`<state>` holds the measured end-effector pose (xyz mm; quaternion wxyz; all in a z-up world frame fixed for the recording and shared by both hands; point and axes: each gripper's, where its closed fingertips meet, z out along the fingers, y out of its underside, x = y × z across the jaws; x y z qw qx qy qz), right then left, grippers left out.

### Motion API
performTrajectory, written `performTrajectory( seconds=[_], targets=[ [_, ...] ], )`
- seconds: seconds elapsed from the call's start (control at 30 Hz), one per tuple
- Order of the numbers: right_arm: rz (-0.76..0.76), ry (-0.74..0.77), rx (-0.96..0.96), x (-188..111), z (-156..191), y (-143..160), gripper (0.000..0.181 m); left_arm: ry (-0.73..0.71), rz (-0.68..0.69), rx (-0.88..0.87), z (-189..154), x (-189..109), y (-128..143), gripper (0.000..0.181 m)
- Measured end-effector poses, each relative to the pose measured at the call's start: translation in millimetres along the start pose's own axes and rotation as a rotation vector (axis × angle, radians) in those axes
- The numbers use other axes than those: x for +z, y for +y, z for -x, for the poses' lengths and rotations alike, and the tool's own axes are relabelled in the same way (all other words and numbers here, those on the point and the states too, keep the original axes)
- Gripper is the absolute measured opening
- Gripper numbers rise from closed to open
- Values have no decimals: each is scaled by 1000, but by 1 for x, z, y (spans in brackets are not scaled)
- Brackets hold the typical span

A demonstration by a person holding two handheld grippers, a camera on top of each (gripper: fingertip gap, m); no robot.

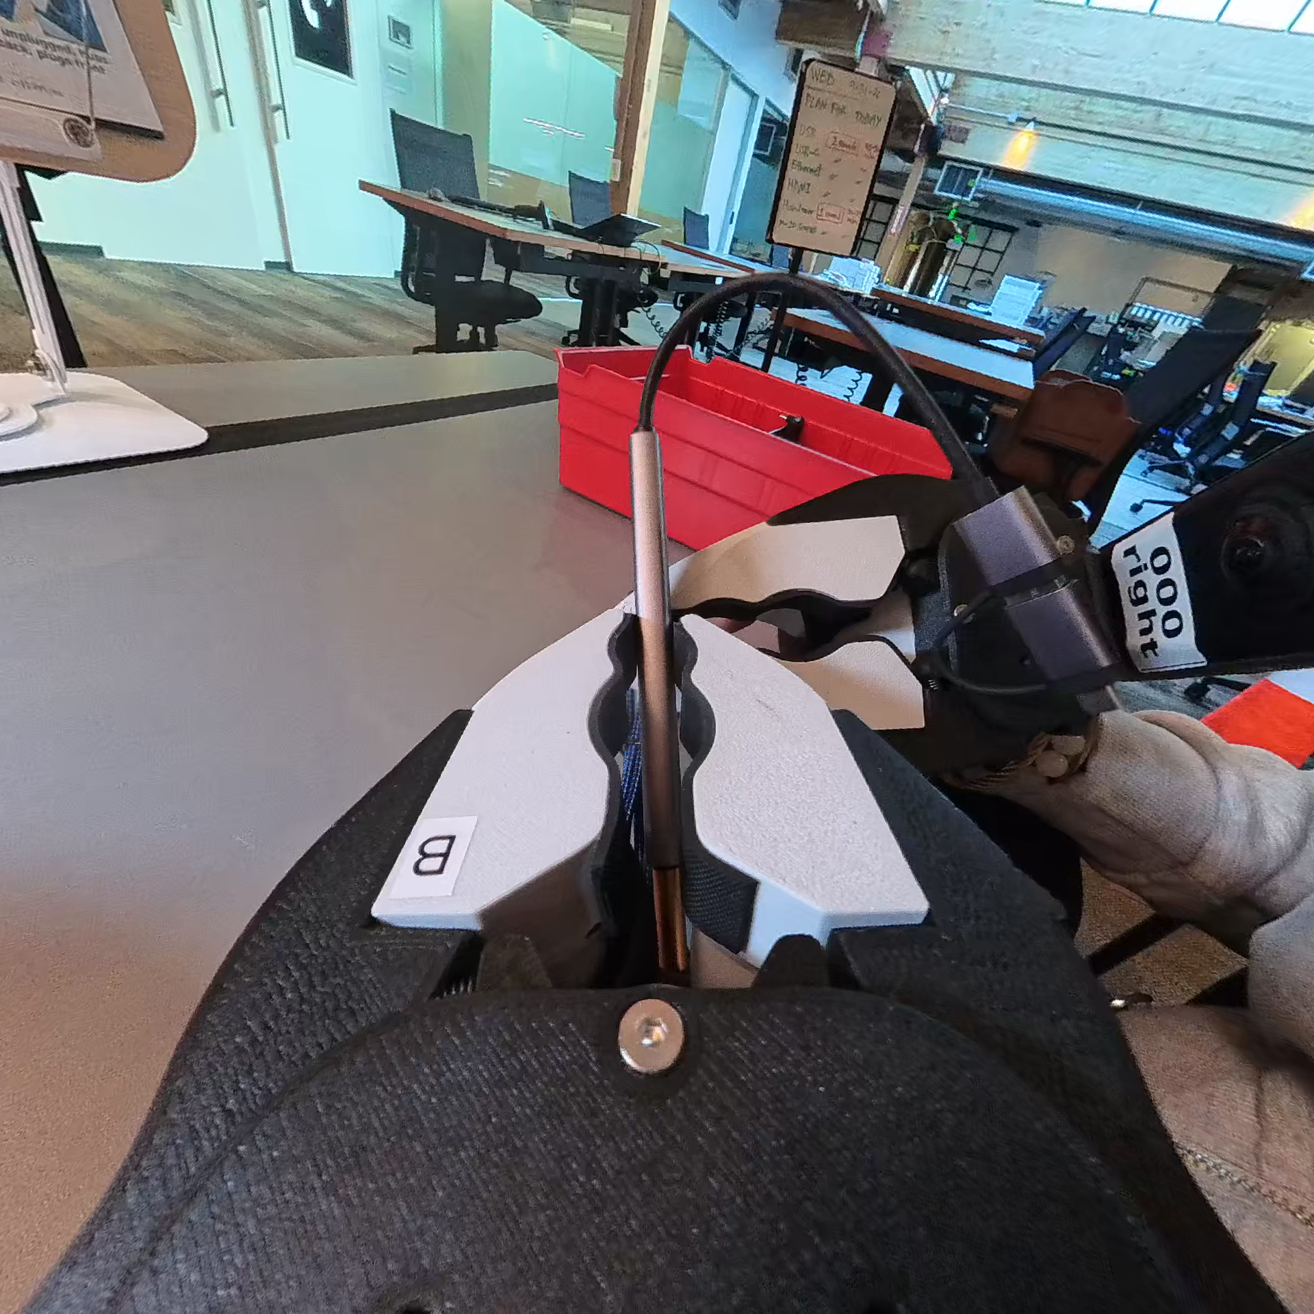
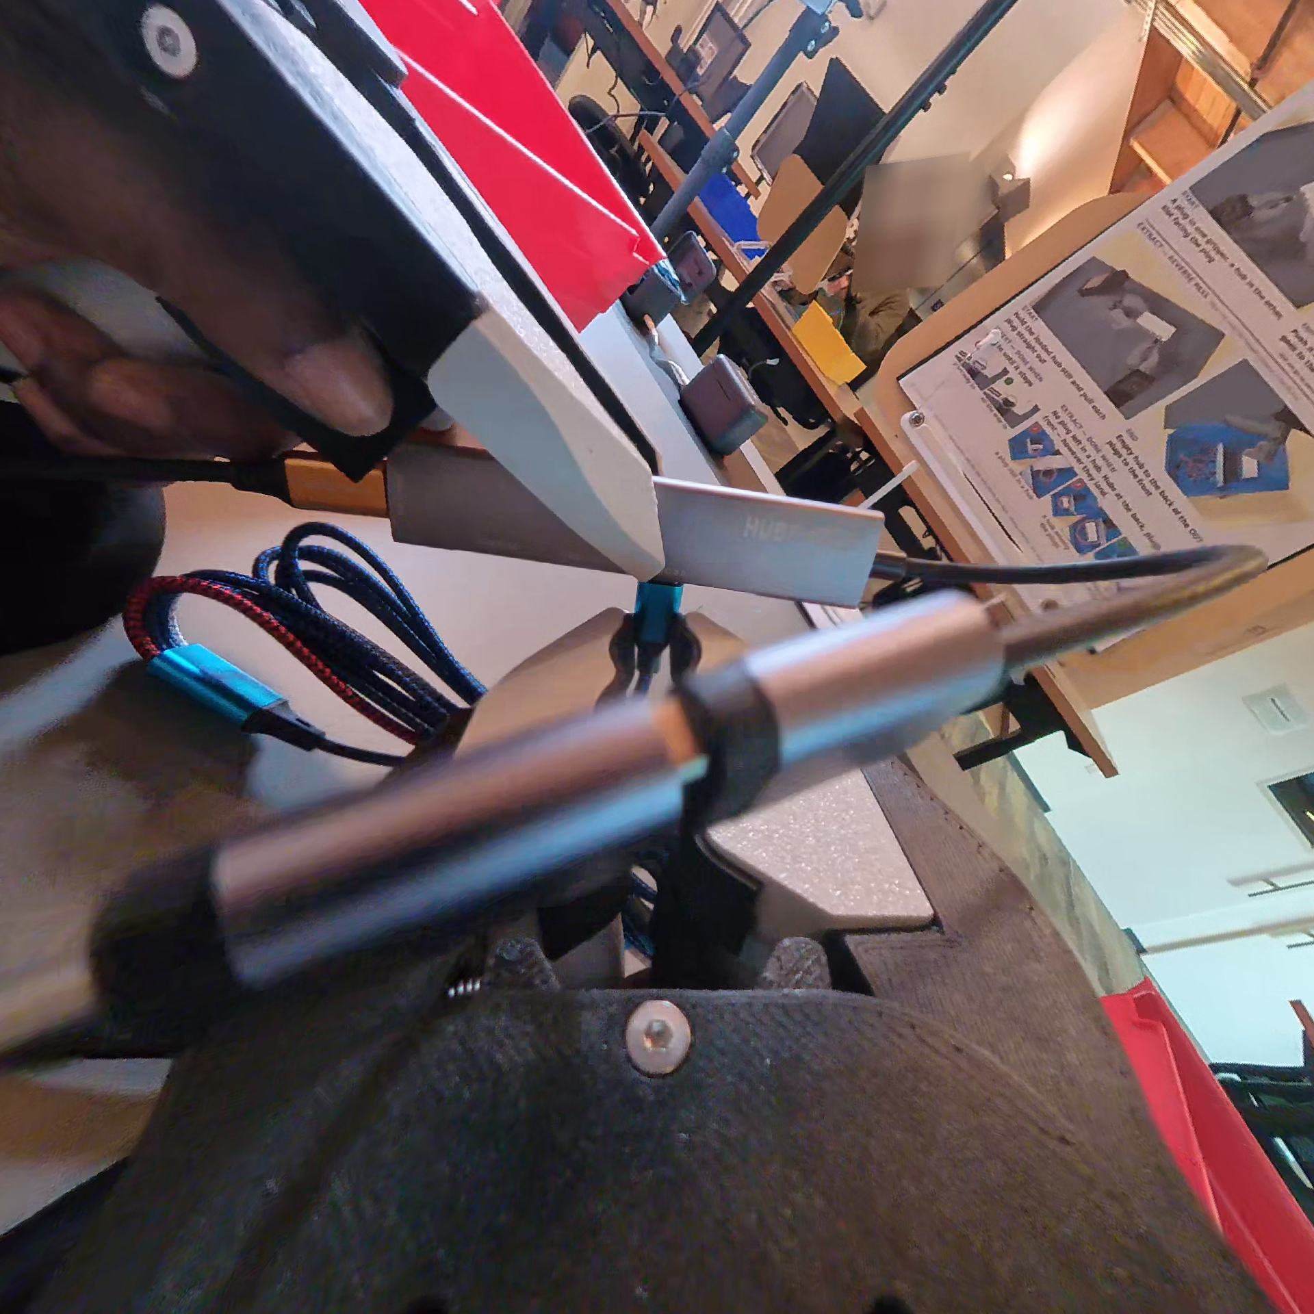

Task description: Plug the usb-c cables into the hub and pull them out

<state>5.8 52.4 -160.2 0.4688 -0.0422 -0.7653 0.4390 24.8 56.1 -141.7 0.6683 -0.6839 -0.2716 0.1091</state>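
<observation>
The left gripper (image 1: 655, 665) clamps the grey hub (image 1: 654, 640) edge-on, steadying it — the right gripper (image 2: 650, 640) pinches a blue USB-C plug (image 2: 655, 604) at its port.

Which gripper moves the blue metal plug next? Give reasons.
Right. The right gripper is shut on the blue metal plug against the flat grey metal hub; the left gripper clamps that hub.

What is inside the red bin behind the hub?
In the left wrist view, the red bin shows one small dark object on its floor. The near wall and the hub with its cable cover the rest.
</observation>
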Motion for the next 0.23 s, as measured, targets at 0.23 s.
performTrajectory(
  seconds=[0.23],
  targets=[
    [1, -4, 21, 0, 2, 1, 11, -16, -5, 34, 0, -1, 1, 8]
  ],
)
